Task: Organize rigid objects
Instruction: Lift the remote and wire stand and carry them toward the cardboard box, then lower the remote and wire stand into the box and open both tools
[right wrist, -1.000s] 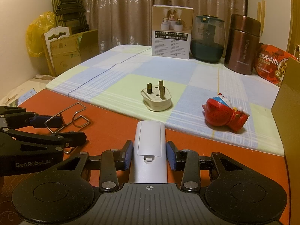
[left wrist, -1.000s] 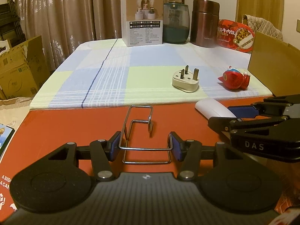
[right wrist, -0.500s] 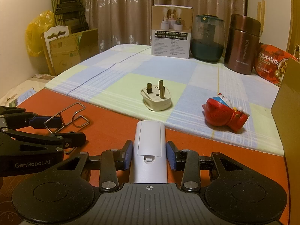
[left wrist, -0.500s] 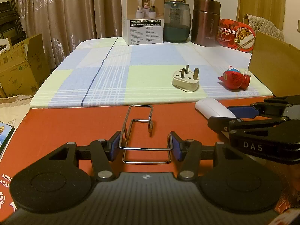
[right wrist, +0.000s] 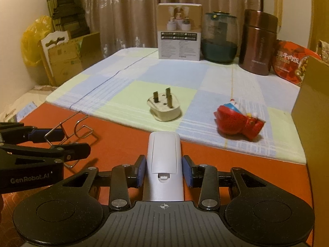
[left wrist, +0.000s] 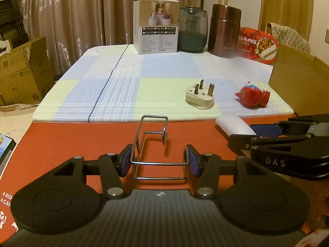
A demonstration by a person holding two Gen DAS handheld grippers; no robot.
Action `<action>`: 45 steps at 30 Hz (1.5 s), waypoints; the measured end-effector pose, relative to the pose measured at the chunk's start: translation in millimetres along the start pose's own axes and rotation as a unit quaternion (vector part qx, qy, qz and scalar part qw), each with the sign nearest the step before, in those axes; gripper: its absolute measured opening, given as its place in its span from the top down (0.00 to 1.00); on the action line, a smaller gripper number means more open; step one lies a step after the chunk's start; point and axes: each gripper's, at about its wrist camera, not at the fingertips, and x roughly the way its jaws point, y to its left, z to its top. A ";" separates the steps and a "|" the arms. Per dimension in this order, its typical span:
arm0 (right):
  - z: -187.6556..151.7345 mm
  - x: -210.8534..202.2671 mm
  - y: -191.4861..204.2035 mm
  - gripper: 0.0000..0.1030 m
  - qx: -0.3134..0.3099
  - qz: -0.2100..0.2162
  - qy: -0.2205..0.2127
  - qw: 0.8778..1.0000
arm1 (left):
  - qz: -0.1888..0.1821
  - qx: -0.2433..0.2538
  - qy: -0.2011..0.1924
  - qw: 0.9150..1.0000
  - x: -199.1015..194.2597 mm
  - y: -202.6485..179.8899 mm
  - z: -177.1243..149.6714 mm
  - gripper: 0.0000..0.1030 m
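Observation:
My left gripper (left wrist: pixel 159 161) is shut on a bent metal wire rack (left wrist: pixel 153 138), held just over the red mat (left wrist: pixel 61 140). It also shows in the right wrist view (right wrist: pixel 70 129). My right gripper (right wrist: pixel 164 170) is shut on a white remote control (right wrist: pixel 164 162), whose tip shows in the left wrist view (left wrist: pixel 234 124). A white three-pin plug (left wrist: pixel 199 96) and a red toy figure (left wrist: pixel 253 96) lie on the checked cloth (left wrist: pixel 123 82) ahead; they also show in the right wrist view, the plug (right wrist: pixel 164 108) and the toy (right wrist: pixel 238 121).
A white product box (left wrist: pixel 155 26), a dark green jar (left wrist: pixel 193 30), a brown flask (left wrist: pixel 223 30) and a red food pack (left wrist: pixel 257 45) stand along the back edge. A cardboard box wall (left wrist: pixel 298 82) rises at the right. Cardboard boxes (left wrist: pixel 20 72) stand on the floor at left.
Both grippers have lifted and tilted slightly with their objects still held. The right wrist view has shifted, and the plug and toy look blurred by the motion.

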 end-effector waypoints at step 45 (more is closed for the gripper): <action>-1.1 -280.9 -215.4 0.66 0.178 -0.141 -0.135 0.965 | -0.226 0.100 -0.096 0.964 -116.2 -291.4 99.6 0.52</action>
